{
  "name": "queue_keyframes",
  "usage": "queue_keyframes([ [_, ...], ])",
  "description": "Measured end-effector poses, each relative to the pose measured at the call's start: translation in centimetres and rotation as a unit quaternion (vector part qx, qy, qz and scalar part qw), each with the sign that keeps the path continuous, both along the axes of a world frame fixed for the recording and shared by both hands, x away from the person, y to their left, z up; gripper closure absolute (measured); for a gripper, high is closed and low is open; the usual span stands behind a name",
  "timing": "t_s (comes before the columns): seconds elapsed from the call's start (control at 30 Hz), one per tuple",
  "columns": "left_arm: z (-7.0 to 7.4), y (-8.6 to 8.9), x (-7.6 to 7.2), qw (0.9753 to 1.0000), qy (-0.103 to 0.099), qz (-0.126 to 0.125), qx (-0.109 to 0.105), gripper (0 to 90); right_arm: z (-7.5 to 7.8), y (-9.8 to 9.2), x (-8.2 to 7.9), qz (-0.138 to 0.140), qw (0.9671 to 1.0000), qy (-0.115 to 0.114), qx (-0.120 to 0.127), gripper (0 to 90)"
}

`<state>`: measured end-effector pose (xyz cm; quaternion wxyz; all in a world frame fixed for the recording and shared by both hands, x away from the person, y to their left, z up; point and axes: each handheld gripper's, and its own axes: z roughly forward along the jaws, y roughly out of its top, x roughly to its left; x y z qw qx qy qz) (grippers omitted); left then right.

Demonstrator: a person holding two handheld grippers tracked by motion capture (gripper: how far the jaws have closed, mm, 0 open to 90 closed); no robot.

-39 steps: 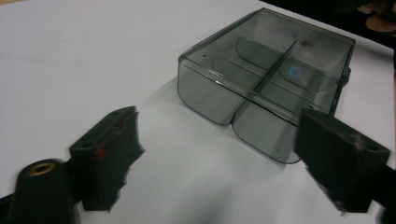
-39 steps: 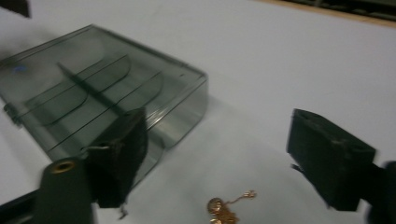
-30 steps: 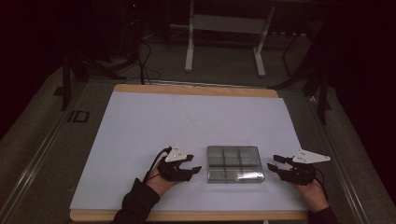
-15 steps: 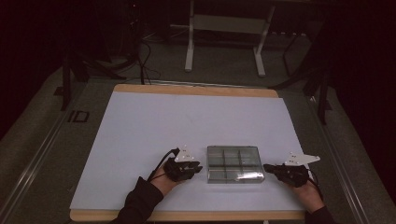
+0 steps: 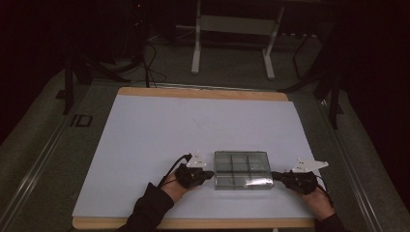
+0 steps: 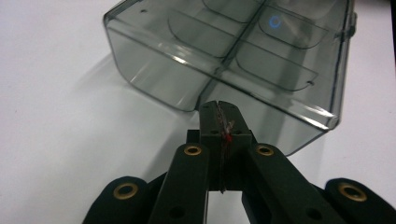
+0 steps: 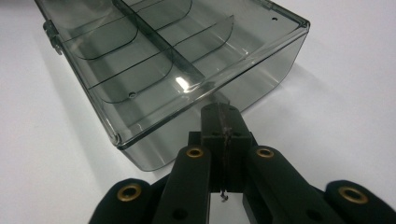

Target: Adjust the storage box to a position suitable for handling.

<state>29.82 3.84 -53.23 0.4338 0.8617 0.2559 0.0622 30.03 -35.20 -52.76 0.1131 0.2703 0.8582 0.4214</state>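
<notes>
Claw tips are what you are pressing with here, not pinching: your left claw point(image 5: 209, 174) is sitting with its jaws together against the left end wall of the compartment box point(image 5: 241, 170), and your right claw point(image 5: 276, 176) is doing the same, jaws together, at the right end wall. You are working near the front edge of the counter point(image 5: 145, 135), with the box lying flat between the two tips. It is looking like a light, stiff, smoky clear plastic case with thin dividers inside and nothing visible in the compartments (so expect it to skate on the smooth white surface). Those glossy walls are probably slippery, and the hinged lid may flex or pop if you squeeze unevenly. You are best off pushing on the end walls low down, opposite each other, or opening up to grip the rim at a corner.
</notes>
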Motion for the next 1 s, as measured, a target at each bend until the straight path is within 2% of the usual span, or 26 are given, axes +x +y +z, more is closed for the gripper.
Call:
queue_keyframes([
  [0.2, 0.6, -0.1, -0.1, 1.0000, -0.006, 0.002, 0.003, 90.0, 0.2, 0.0, -0.1, -0.002, 1.0000, 0.001, 0.001, 90.0],
  [0.67, 1.0, -0.1, -0.4, 1.0000, -0.002, 0.008, -0.004, 90.0, 0.7, -0.1, -0.4, 0.001, 1.0000, -0.003, 0.008, 90.0],
  [1.0, 1.1, -0.2, -0.4, 0.9999, -0.001, 0.009, 0.005, 90.0, 0.8, -0.1, -0.3, 0.000, 1.0000, 0.003, 0.005, 90.0],
])
